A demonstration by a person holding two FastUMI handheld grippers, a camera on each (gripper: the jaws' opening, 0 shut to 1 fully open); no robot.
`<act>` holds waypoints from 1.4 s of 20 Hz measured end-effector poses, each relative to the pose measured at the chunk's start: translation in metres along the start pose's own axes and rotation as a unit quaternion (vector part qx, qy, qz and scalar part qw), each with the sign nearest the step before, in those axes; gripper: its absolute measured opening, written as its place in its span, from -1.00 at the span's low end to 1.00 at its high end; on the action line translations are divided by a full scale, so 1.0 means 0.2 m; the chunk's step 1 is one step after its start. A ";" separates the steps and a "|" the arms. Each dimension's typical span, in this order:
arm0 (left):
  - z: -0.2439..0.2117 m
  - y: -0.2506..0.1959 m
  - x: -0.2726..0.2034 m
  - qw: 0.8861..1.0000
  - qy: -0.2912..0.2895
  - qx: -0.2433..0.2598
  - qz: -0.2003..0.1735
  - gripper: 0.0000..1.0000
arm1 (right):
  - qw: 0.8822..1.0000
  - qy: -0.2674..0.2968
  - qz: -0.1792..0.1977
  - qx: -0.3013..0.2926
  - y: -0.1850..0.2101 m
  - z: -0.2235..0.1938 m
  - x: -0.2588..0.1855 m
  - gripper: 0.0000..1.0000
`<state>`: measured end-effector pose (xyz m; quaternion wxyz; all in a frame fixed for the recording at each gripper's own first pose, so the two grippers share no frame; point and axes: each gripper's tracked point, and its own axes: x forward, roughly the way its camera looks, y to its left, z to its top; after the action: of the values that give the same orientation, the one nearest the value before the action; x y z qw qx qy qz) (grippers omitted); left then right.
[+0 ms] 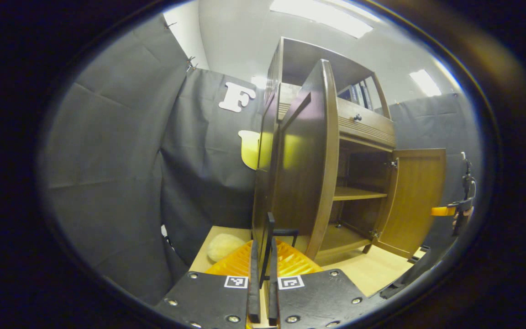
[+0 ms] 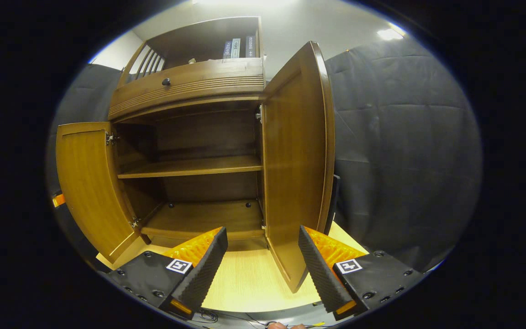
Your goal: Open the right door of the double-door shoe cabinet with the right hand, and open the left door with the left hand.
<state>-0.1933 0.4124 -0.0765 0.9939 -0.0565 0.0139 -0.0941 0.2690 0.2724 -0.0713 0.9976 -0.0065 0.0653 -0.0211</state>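
The brown wooden shoe cabinet [image 2: 190, 82] stands with both doors swung out. In the left gripper view the left door [image 1: 308, 160] rises edge-on right in front of me. My left gripper [image 1: 264, 246] is shut on its thin black handle [image 1: 270, 224]. Farther right the right door [image 1: 418, 201] hangs open, with the right gripper [image 1: 461, 210] beyond it. In the right gripper view the right door [image 2: 295, 160] stands open, its lower edge between the spread fingers of my right gripper [image 2: 263, 269], which is open and touches nothing. The left door [image 2: 85, 183] is at the left.
Inside the cabinet a middle shelf [image 2: 190, 167] and the bottom board [image 2: 203, 219] carry nothing. A drawer with a dark knob [image 2: 166, 82] and books [image 2: 238, 47] sit above. A pale round lump [image 1: 222, 246] lies on the light wooden base [image 2: 244, 283] left of the cabinet.
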 end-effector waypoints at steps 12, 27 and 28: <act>0.59 -0.04 -0.54 0.985 -0.077 0.022 0.153 -0.70 | 0.997 0.031 0.072 -0.018 0.10 0.01 -0.03 0.94; 0.46 -0.59 -0.38 0.988 -0.039 0.019 0.150 0.97 | 0.999 -0.007 0.032 0.009 -0.13 0.25 -0.19 0.87; 0.45 -0.63 -0.36 0.989 -0.037 0.021 0.144 0.96 | 0.999 -0.008 0.034 0.007 -0.13 0.25 -0.20 0.87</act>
<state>-0.2834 0.3138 0.0284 0.9979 -0.0360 -0.0166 0.0521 0.2353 0.2481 -0.0155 0.9983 0.0021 0.0575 0.0123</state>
